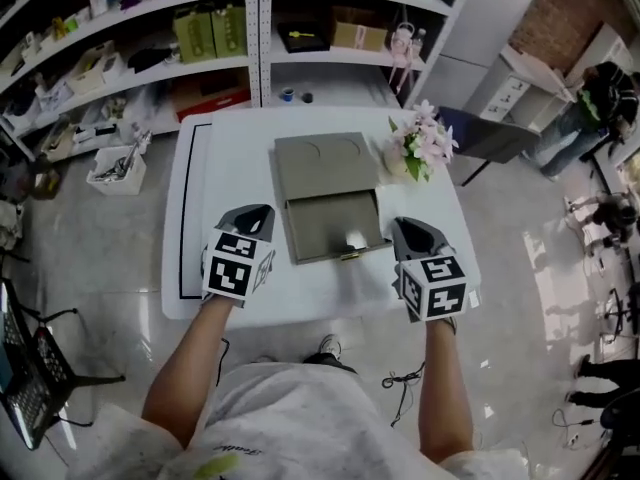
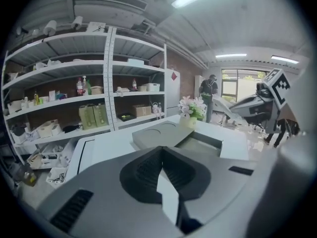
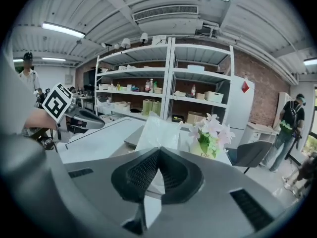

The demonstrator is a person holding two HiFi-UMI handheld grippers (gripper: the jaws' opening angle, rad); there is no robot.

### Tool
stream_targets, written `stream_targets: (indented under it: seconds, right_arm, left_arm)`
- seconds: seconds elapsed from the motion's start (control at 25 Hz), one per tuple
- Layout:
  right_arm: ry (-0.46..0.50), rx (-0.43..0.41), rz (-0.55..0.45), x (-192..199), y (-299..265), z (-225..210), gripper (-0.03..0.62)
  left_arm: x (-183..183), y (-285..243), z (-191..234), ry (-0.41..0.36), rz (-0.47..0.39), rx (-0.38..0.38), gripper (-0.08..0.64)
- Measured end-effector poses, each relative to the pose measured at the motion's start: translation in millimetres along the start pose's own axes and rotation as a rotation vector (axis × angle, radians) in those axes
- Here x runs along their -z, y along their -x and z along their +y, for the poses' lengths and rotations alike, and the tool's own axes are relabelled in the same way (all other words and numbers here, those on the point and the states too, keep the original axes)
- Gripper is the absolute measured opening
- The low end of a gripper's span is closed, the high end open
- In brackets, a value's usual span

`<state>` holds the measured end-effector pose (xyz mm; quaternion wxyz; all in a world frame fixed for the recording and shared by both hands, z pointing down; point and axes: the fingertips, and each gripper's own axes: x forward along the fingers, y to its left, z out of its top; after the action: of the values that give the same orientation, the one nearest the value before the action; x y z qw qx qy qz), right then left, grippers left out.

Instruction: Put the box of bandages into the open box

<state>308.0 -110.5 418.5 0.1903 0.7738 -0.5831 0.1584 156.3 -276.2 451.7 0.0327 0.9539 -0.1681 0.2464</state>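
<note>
The grey open box [image 1: 330, 223] lies mid-table with its lid [image 1: 322, 163] folded flat behind it. A small white patch [image 1: 355, 238] sits in the tray near the front edge; I cannot tell what it is. My left gripper [image 1: 258, 211] hovers left of the box, jaws closed and empty in the left gripper view [image 2: 161, 150]. My right gripper [image 1: 398, 223] is at the box's right front corner. In the right gripper view its jaws [image 3: 158, 151] are closed, and a white translucent packet [image 3: 158, 130] stands up from the tips, seemingly pinched.
A vase of pink flowers [image 1: 420, 146] stands at the box's right rear corner. Stocked shelves [image 1: 210, 28] run behind the white table [image 1: 230, 158]. A dark chair [image 1: 490, 133] is at the right, and people [image 1: 590, 98] stand further off.
</note>
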Motion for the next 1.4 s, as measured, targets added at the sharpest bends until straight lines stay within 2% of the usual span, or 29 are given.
stream_targets:
  seconds: [0.32,0.56,1.4]
  right_arm:
    - [0.099,-0.15,0.029,3,-42,-7,0.006]
    - [0.17,-0.248,0.056,10,-61,-11,0.006]
    - [0.59,-0.62,0.151,44,-107,23,0.006]
  left_arm:
    - [8,-8,12,0.044,0.023,-0.116,0.005]
    - [13,-14,11,0.068,0.037,-0.176,0.005]
    - [14,-4,0,0.142,0.049,-0.333,0.005]
